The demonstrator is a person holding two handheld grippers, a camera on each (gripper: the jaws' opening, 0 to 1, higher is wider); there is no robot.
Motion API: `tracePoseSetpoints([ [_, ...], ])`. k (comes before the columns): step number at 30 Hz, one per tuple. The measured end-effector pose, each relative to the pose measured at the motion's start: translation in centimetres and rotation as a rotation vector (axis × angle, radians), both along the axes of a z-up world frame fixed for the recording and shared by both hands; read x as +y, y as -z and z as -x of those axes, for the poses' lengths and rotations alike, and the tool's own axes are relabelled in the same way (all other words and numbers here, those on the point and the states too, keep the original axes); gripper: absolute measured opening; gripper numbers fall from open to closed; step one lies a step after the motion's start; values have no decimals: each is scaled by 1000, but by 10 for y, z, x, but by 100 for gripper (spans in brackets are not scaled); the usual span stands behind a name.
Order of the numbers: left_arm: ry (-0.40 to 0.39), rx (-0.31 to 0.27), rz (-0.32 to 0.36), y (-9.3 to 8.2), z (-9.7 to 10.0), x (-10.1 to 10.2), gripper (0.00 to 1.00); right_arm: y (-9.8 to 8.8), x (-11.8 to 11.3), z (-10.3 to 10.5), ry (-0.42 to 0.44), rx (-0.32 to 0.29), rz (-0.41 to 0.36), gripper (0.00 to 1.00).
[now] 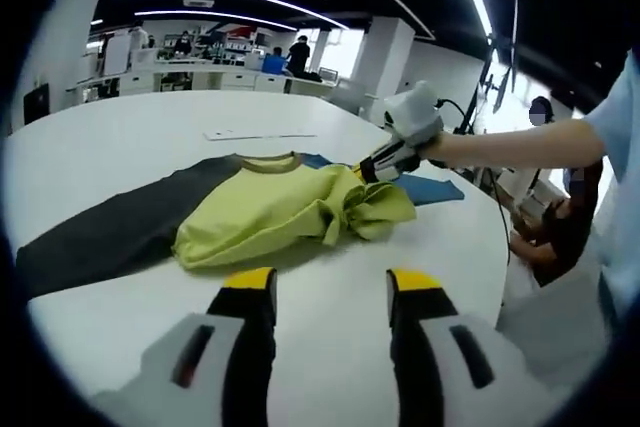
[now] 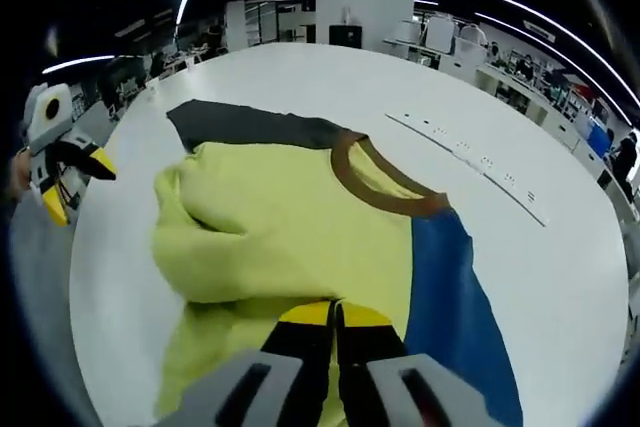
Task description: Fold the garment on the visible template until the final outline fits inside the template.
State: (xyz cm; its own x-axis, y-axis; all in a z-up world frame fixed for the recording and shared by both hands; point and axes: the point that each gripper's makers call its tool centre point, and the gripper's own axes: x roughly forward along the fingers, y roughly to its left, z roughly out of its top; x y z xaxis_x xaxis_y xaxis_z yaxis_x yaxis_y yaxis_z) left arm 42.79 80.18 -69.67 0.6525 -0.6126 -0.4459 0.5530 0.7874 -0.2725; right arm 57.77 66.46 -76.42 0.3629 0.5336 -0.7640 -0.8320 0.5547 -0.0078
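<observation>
A yellow-green shirt (image 1: 270,212) with a brown collar (image 1: 268,162), a dark grey sleeve (image 1: 110,232) and a blue sleeve (image 1: 430,187) lies on the white table (image 1: 140,127). Its hem side is bunched and partly folded over the body. My right gripper (image 1: 364,173) is shut on that bunched yellow fabric. The right gripper view shows its jaws (image 2: 335,319) pinched together on the shirt (image 2: 300,217), beside the blue sleeve (image 2: 450,297). My left gripper (image 1: 332,287) stands open over bare table, short of the shirt; it also appears at the table's edge (image 2: 78,187).
A thin white strip with small marks (image 2: 470,157) lies on the table beyond the collar (image 2: 380,182). A person's arm (image 1: 510,142) holds the right gripper. The table's rim (image 2: 90,277) runs close to the left gripper. Desks and people fill the far room.
</observation>
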Motion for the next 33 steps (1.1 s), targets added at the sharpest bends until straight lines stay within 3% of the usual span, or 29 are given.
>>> tracePoseSetpoints([
  [9, 6, -4, 5, -5, 1, 2, 39, 0, -3, 0, 31, 25, -17, 0],
  [11, 10, -3, 8, -6, 2, 1, 39, -7, -3, 0, 53, 25, -66, 1],
  [20, 20, 0, 9, -6, 3, -1, 38, -31, -14, 7, 101, 0, -150, 16],
  [25, 30, -5, 6, -8, 2, -3, 38, -42, -21, 18, 120, -11, -193, 27],
  [33, 50, -6, 0, -9, -6, -8, 38, -55, -25, 41, 126, -21, -249, 36],
])
